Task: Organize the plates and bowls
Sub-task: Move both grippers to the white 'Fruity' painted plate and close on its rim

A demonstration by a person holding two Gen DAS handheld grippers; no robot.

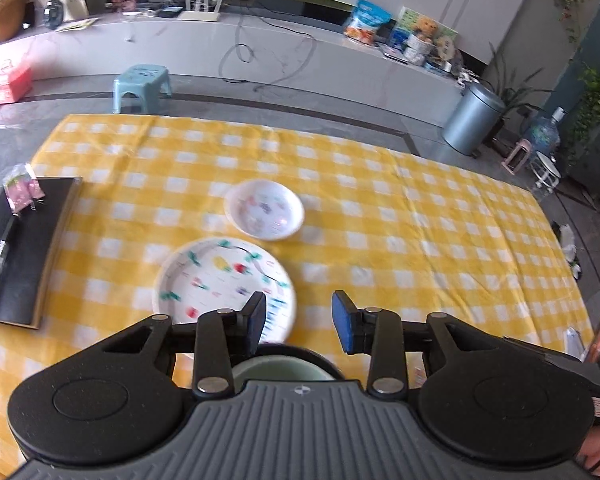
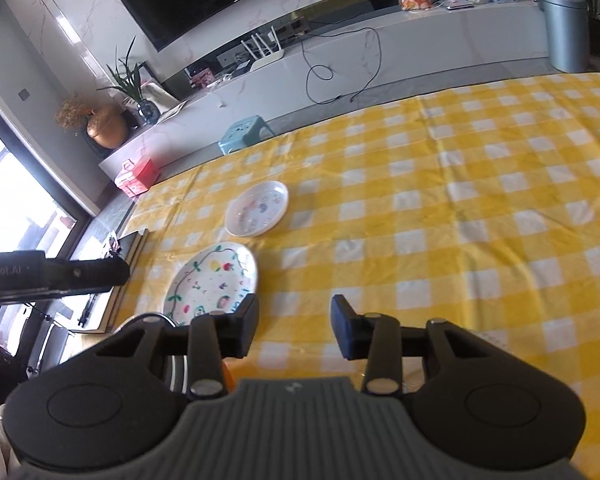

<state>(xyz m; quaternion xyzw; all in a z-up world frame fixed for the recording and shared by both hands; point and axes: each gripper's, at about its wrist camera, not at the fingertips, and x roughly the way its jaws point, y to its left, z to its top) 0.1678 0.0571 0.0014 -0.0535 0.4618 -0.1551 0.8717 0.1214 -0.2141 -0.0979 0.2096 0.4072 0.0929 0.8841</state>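
A large white plate (image 1: 220,280) with coloured drawings lies on the yellow checked tablecloth (image 1: 420,220). A smaller white bowl (image 1: 264,209) sits just beyond it. My left gripper (image 1: 299,322) is open and empty, hovering over the plate's near right edge. A dark bowl with a pale green inside (image 1: 280,366) shows under the left gripper. In the right wrist view the plate (image 2: 212,280) and the bowl (image 2: 257,208) lie to the left. My right gripper (image 2: 294,326) is open and empty, just right of the plate. The dark bowl's rim (image 2: 156,318) peeks out behind its left finger.
A black notebook (image 1: 24,248) with a small pink packet (image 1: 20,192) lies at the table's left edge. The left gripper's body (image 2: 52,276) reaches in at the left of the right wrist view. A blue stool (image 1: 142,86) and a grey bin (image 1: 474,118) stand beyond the table.
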